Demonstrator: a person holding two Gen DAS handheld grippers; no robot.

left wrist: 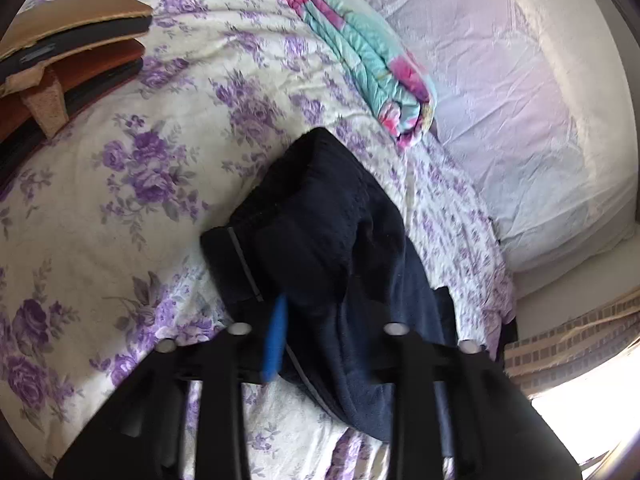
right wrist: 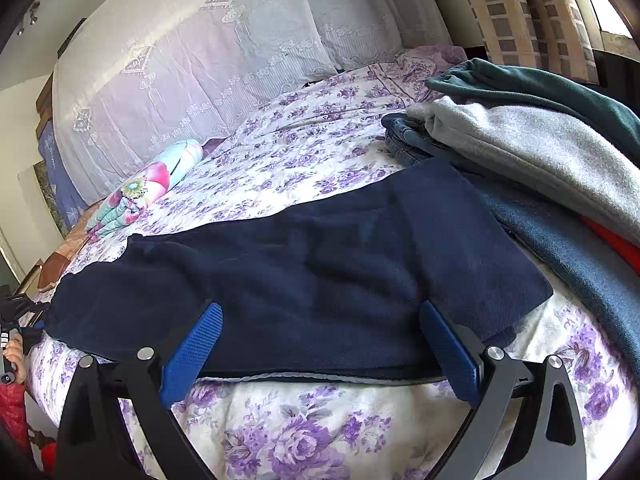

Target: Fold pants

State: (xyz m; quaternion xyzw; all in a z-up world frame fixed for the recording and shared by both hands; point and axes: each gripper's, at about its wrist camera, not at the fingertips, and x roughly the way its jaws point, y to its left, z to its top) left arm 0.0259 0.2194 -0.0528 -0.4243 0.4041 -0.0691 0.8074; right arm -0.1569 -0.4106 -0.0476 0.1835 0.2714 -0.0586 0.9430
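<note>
Between right gripper (right wrist: 320, 344) fingers lie navy pants (right wrist: 304, 264).

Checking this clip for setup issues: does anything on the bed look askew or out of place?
Only the navy pants: flat at one end, but bunched and lifted at the other, where the left hand-held gripper has them. The pile of clothes alongside looks tidy.

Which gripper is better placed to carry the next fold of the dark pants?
Probably the left gripper: the pants are bunched between its fingers, apparently gripped. The right gripper is open, its fingers at the near edge of the pants, holding nothing.
</note>
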